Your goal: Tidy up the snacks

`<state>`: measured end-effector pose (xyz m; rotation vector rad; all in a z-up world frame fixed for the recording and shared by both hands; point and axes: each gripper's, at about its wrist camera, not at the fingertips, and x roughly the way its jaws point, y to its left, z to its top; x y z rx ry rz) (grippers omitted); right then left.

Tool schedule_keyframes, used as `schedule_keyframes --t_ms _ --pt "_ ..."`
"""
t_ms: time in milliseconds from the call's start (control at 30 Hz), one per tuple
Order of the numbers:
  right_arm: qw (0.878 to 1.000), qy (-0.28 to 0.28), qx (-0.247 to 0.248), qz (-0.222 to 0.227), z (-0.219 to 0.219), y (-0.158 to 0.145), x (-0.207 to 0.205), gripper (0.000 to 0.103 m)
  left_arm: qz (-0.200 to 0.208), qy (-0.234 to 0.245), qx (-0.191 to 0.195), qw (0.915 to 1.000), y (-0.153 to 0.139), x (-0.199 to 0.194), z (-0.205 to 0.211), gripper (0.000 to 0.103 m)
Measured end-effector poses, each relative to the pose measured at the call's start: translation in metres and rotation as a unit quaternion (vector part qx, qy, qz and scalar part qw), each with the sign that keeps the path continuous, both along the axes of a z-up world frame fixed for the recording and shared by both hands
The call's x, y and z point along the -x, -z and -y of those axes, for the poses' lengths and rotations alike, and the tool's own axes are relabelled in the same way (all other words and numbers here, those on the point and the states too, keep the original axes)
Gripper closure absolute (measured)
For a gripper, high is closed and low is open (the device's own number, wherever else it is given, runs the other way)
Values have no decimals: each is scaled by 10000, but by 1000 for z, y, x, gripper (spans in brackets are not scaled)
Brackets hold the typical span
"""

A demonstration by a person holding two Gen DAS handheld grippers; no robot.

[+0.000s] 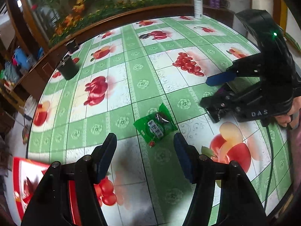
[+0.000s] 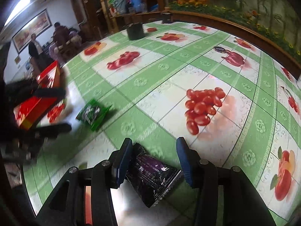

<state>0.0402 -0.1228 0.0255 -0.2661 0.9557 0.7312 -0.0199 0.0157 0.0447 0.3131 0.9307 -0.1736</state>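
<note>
- Green snack packet [image 1: 155, 126] lay flat on the table [image 1: 143, 71], well in from its edges, just ahead of the left tongs [image 1: 144, 141], which were spread and empty.
- Dark purple packet [image 2: 153, 175] lay between the spread right tongs [image 2: 153, 150], touching one finger, not yet pinched.
- Red box [image 2: 37, 101] sat near the table's left edge, probably the destination.
- Judged step: picking up; next, closing squarely on each packet.

The worktop [image 1: 143, 82] is covered by a green and white cloth printed with red fruit. A dark cup [image 1: 68, 68] is placed near its far left edge. A white bottle [image 1: 198, 5] is seen standing at the far edge, in front of a flower mural [image 1: 105, 0]. In the right wrist view, people [image 2: 56, 37] and a framed picture [image 2: 32, 30] are seen in the room behind.
</note>
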Motion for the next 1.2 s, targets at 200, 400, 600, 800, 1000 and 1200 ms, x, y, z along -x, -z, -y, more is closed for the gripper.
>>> schedule_keyframes --t_ms 200,400,600,800,1000,1200 --pt "9996 78 241 83 4 -4 3 51 -87 14 219 9997 4 -14 1 41" --pt "9985 504 -105 203 28 -22 -3 34 68 186 36 9998 12 -29 12 41" --pt "9960 882 -147 1 36 -21 -17 34 93 592 -95 9982 21 -30 24 41" --pt "9943 1040 -219 -80 42 -23 -20 34 -120 666 81 9977 25 -25 15 41" --pt "9971 698 -300 -21 37 -29 -7 34 -170 812 78 9965 25 -14 16 53" --pt "9995 295 27 75 37 -21 9 34 -230 1049 85 9942 25 -9 21 65"
